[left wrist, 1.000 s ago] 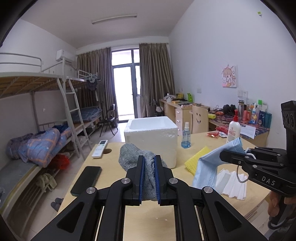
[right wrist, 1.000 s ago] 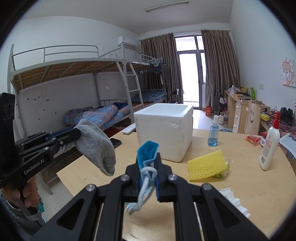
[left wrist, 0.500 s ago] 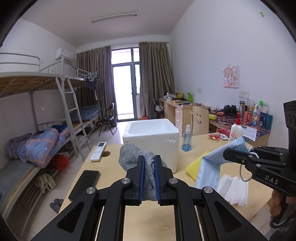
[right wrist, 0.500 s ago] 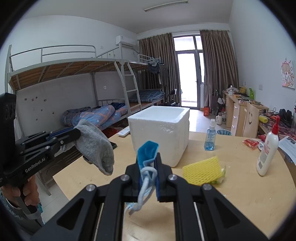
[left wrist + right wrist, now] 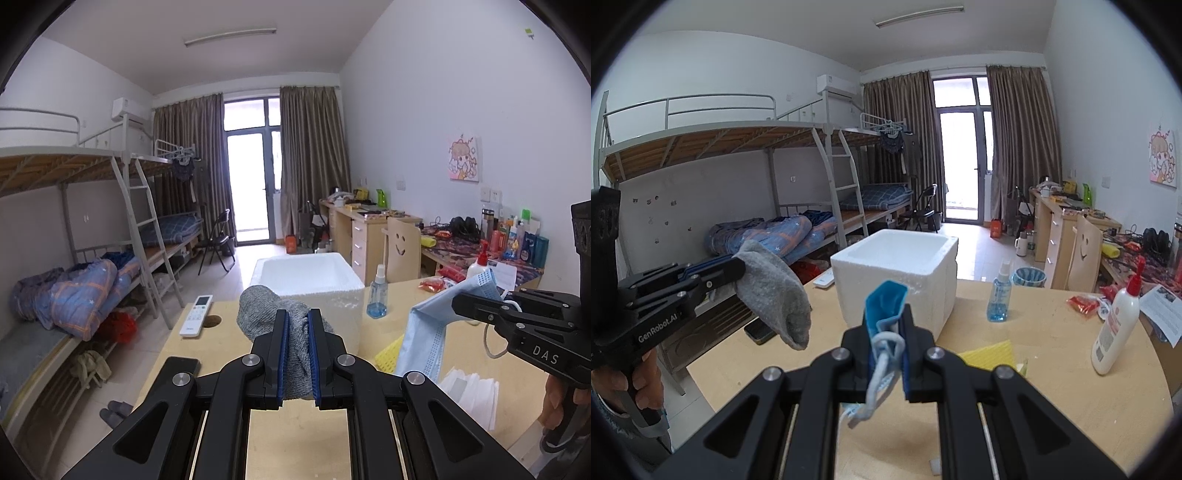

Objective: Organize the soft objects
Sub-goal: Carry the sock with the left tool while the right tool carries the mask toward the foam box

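My left gripper is shut on a grey sock and holds it in the air above the wooden table. The sock hangs from it in the right wrist view. My right gripper is shut on a light blue face mask, also held above the table; the mask hangs in the left wrist view. An open white foam box stands ahead of both grippers, also in the right wrist view.
On the table lie a yellow foam net, white masks, a blue spray bottle, a white lotion bottle, a remote and a black phone. A bunk bed stands at the left.
Both grippers have risen and drawn back a little with their loads; the foam box and table items sit lower and farther in both views.
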A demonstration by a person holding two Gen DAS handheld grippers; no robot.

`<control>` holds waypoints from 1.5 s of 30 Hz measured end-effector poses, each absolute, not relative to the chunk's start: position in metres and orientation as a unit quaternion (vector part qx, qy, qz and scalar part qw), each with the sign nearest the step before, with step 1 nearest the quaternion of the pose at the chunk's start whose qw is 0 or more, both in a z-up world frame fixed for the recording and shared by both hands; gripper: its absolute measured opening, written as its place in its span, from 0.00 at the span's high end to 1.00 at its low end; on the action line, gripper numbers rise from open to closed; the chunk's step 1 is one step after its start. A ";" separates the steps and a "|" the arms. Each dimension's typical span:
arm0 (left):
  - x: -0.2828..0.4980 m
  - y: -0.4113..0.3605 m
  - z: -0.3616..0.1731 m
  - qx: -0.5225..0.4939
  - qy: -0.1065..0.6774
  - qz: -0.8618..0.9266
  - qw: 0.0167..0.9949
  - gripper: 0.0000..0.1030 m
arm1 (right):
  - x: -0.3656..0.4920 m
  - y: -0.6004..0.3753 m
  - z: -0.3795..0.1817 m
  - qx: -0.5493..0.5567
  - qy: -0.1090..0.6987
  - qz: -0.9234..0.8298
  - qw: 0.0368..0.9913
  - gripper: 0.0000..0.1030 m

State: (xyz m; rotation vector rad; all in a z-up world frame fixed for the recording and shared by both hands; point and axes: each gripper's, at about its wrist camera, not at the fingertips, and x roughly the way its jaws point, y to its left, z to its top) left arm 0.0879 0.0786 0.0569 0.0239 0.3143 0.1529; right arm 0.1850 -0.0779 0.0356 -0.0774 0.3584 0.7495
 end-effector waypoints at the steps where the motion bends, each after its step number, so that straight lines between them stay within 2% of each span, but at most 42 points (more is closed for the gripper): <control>1: 0.088 0.079 0.058 0.011 0.155 0.076 0.985 0.89 | 0.186 -0.077 0.038 -0.039 0.172 0.365 0.914 0.87; 18: 0.100 0.087 0.067 0.012 0.151 0.079 0.985 0.89 | 0.200 -0.068 0.048 -0.043 0.170 0.368 0.913 0.87; 45: 0.166 0.107 0.088 0.011 0.154 0.072 0.985 0.89 | 0.254 -0.037 0.070 -0.064 0.177 0.376 0.907 0.87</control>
